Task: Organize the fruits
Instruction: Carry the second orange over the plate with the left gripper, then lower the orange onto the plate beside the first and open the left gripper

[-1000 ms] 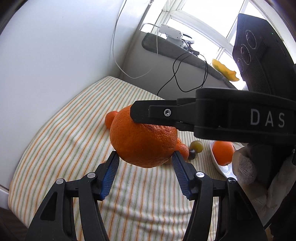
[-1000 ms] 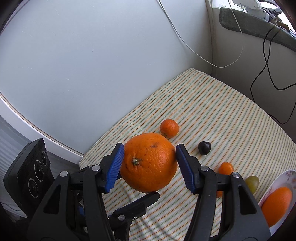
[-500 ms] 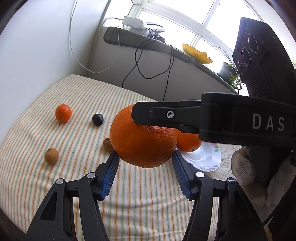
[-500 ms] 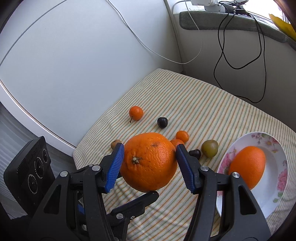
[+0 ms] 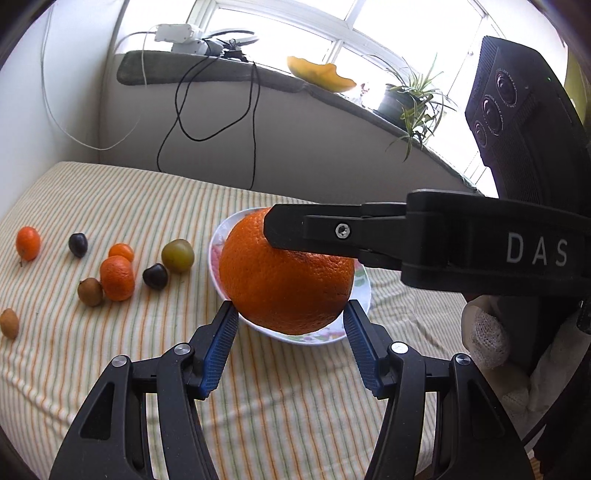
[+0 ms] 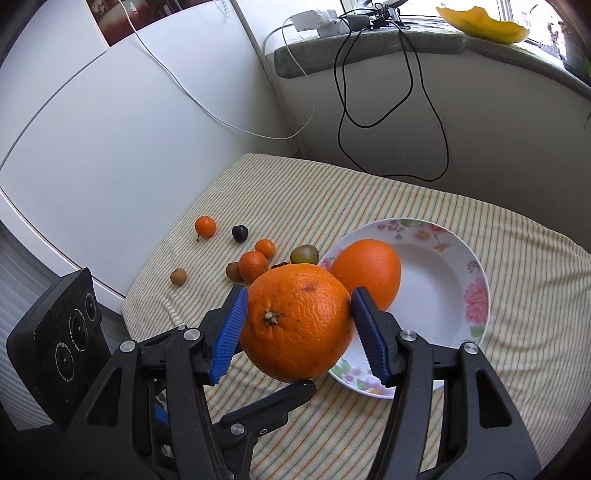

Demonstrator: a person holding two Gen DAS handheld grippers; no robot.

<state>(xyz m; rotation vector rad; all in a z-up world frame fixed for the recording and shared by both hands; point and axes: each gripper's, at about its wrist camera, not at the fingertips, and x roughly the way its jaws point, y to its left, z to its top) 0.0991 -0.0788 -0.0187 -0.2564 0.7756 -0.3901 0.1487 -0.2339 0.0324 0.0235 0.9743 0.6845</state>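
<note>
orange (image 6: 299,321) between right claw (image 6: 297,328) pads

Large orange (image 6: 299,325): pebbled skin, stem end showing, held clear above floral plate (image 6: 476,295) rim. Second orange (image 6: 369,273) lies in plate, left side. Small citrus, dark and green fruits scattered on striped cloth beside plate.

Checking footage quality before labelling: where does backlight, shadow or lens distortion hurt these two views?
Left wrist view: the window is blown out, the right tongs are a near silhouette across the big orange, and straight edges bow. Right wrist view: even light; the big orange, plate and tablecloth are crisp; the wall seam curves; corners vignette.
</note>
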